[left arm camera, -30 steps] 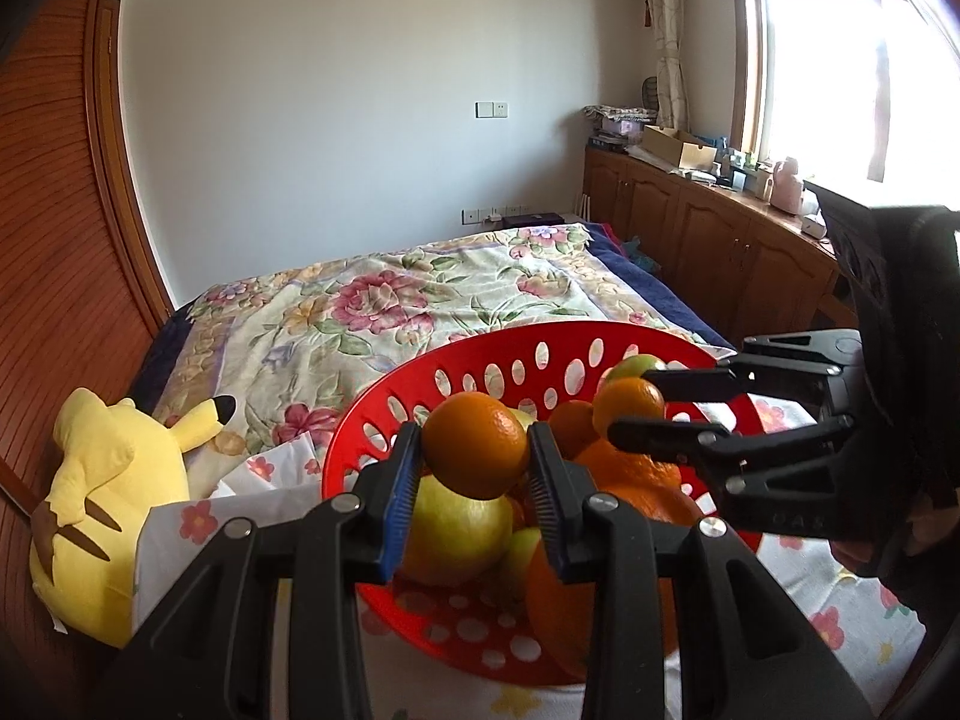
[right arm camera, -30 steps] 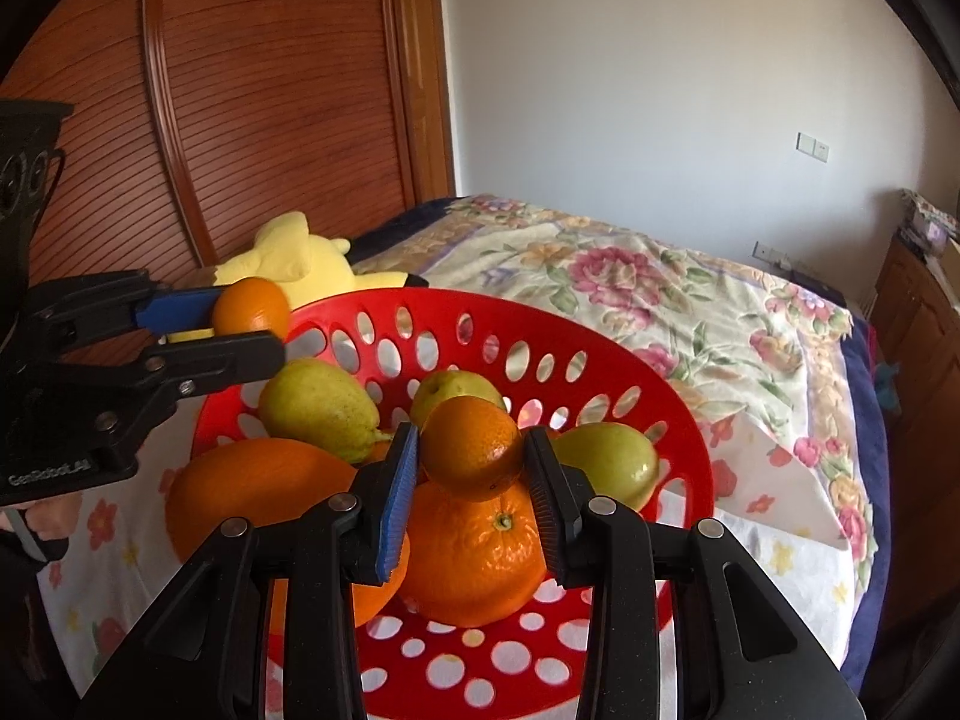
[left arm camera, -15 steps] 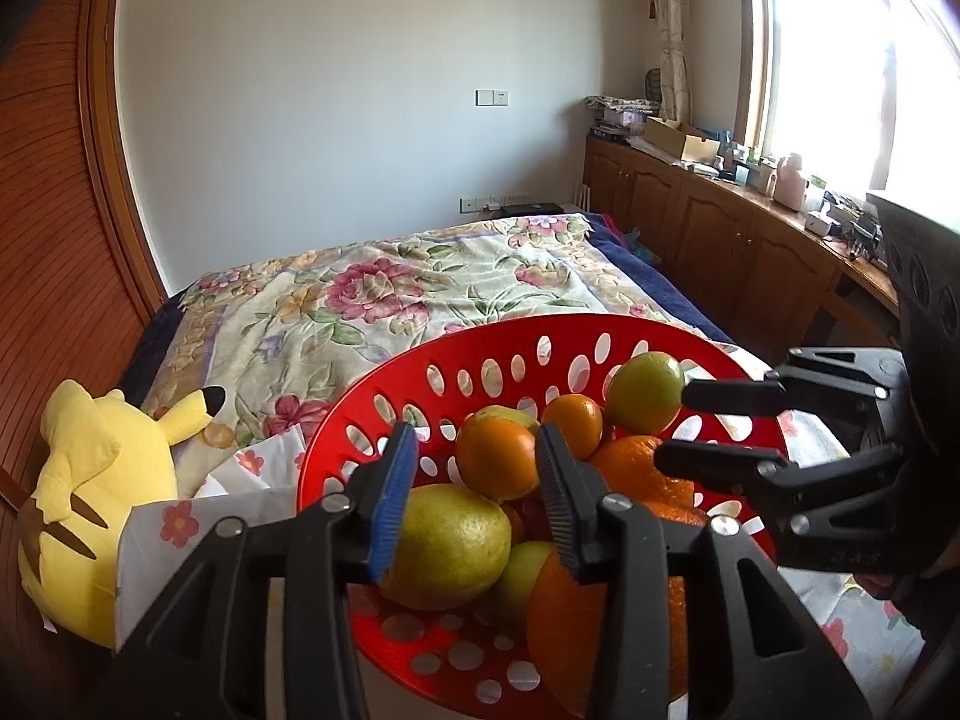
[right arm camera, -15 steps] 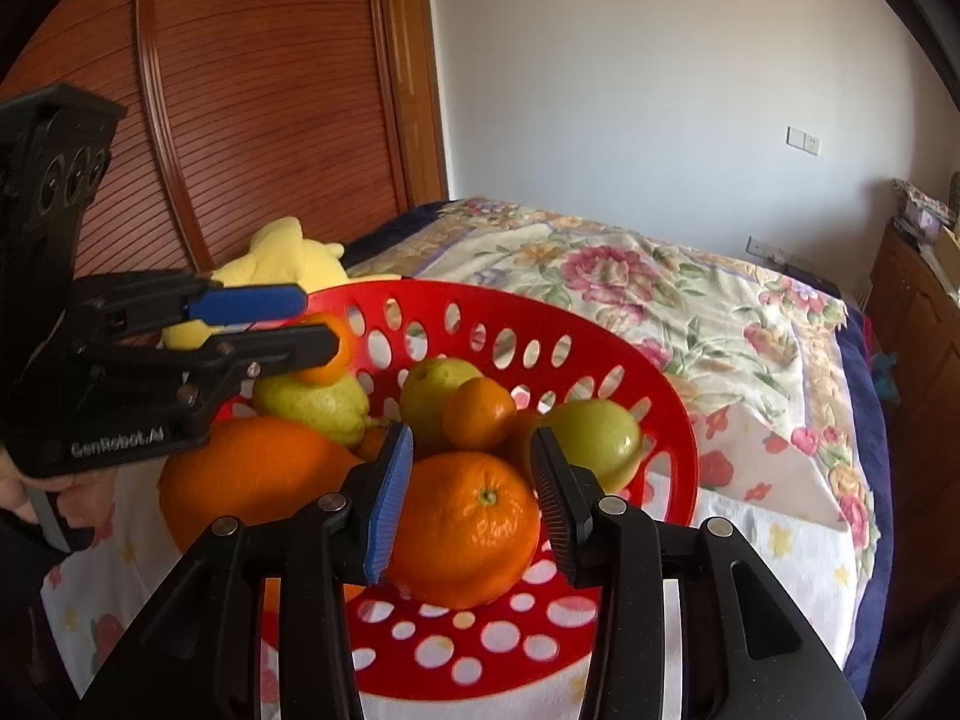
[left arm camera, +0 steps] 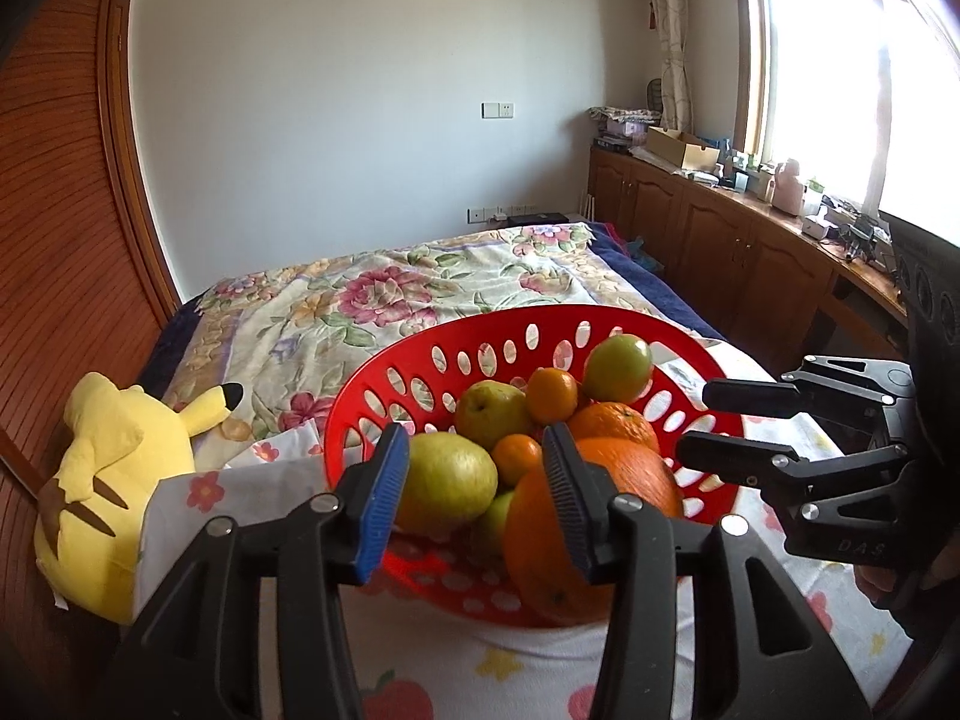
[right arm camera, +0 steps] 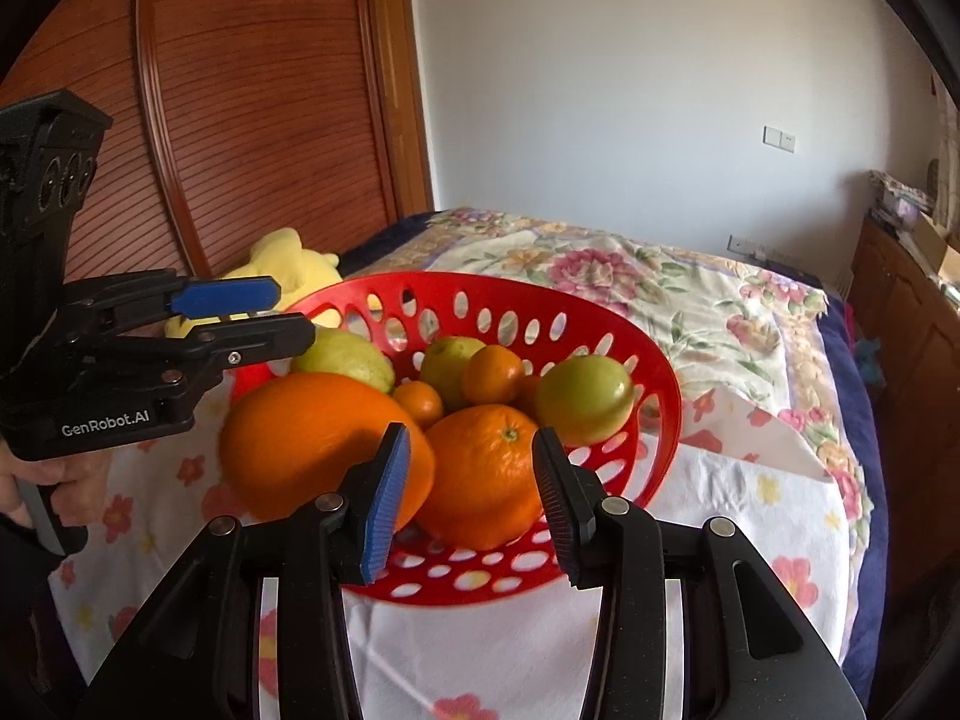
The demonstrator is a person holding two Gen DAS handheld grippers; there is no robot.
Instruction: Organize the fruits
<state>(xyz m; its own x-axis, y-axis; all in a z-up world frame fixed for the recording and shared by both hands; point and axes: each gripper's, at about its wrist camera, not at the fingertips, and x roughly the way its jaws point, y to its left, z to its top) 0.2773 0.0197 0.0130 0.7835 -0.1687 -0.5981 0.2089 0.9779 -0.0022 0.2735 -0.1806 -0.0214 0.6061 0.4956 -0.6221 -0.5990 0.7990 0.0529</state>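
Note:
A red perforated basket (left arm camera: 528,313) (right arm camera: 480,283) sits on a flowered cloth and holds oranges, pears and a green apple (left arm camera: 618,360) (right arm camera: 585,399). Two small oranges (left arm camera: 552,396) (right arm camera: 495,372) lie loose among the fruit. My left gripper (left arm camera: 474,498) hovers at the basket's near left rim. Its jaws are opening, and no pad presses on fruit. It shows at the left of the right wrist view (right arm camera: 282,312). My right gripper (right arm camera: 471,492) faces a medium orange (right arm camera: 480,468) beside a big orange (right arm camera: 312,426). Its jaws are opening too, touching nothing.
A yellow plush toy (left arm camera: 114,462) (right arm camera: 288,258) lies left of the basket. A floral bedspread (left arm camera: 360,300) stretches behind. Wooden cabinets (left arm camera: 720,240) line the right wall under a window, and a ribbed wooden door (right arm camera: 240,120) stands at the left. A hand (right arm camera: 42,480) grips the left tool.
Each gripper held a small orange over the basket a second ago. Both have let go, the oranges now lie in the basket, and both grippers have drawn back with jaws spreading.

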